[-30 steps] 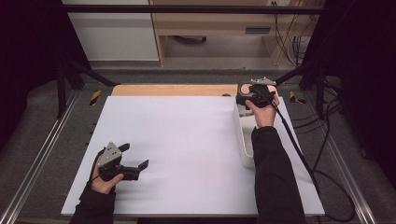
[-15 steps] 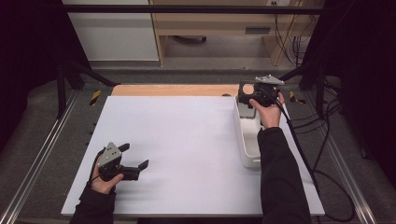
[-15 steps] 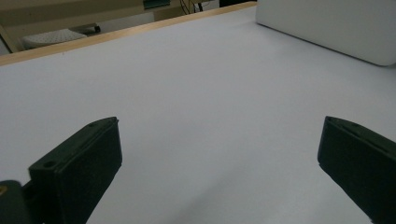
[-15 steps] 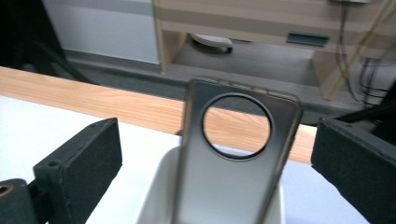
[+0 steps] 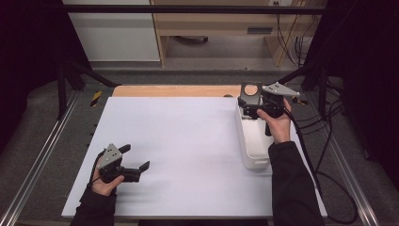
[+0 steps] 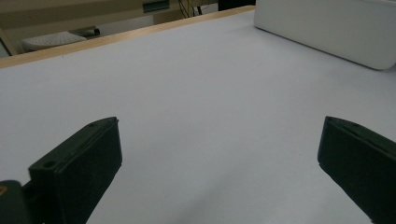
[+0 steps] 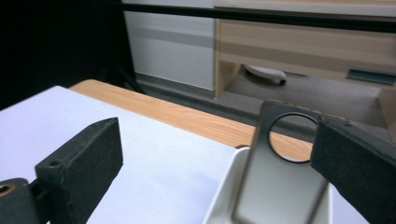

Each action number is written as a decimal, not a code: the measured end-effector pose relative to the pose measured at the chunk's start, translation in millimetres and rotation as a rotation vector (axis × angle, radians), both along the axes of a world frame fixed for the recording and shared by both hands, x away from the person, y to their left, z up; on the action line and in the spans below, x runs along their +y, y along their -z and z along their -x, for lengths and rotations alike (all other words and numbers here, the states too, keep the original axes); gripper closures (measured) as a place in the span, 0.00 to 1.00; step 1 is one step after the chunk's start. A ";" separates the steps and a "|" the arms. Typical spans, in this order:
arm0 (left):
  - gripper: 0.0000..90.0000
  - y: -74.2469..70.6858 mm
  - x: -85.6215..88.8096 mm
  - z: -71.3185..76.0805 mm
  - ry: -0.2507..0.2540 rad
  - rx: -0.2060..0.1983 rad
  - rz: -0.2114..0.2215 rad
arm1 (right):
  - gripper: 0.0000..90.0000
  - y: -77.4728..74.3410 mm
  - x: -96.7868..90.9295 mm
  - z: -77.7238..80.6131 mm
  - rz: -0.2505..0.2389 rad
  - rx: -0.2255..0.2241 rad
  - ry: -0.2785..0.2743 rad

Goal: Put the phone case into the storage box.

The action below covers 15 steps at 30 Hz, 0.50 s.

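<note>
A long white bin lies along the right side of the white table top. At its far end a grey metal plate with a round hole stands upright. In the right gripper view this plate rises from the bin close beside the right jaw, which hides its right edge. My right gripper is open, jaws wide apart. Whether the jaw touches the plate is unclear. My left gripper hovers open and empty over the near left of the table.
A wooden strip edges the table's far side, with a cabinet and floor beyond. Metal rails run along both sides. Cables trail off to the right. The left gripper view shows the bin far off.
The right hand and gripper have shifted slightly to the right at the bin's far end. The left gripper has stayed in place.
</note>
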<state>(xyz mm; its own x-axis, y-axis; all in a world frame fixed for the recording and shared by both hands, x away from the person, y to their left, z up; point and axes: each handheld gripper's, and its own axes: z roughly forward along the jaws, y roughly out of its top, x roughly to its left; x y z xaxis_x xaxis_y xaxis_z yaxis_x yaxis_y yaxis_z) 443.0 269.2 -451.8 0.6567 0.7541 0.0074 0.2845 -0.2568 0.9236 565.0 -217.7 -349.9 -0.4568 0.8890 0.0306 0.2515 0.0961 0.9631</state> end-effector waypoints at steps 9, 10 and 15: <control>0.00 -0.7 -0.3 0.8 0.004 -0.004 0.006 | 0.02 1.4 -0.6 39.1 -0.014 -0.034 -0.125; 0.00 -0.7 -0.3 0.8 0.005 -0.006 0.006 | 0.02 2.1 -1.6 42.0 -0.016 -0.036 -0.133; 0.00 -0.6 -0.7 0.9 0.007 -0.005 0.005 | 0.01 10.1 -11.0 62.7 -0.035 -0.048 -0.171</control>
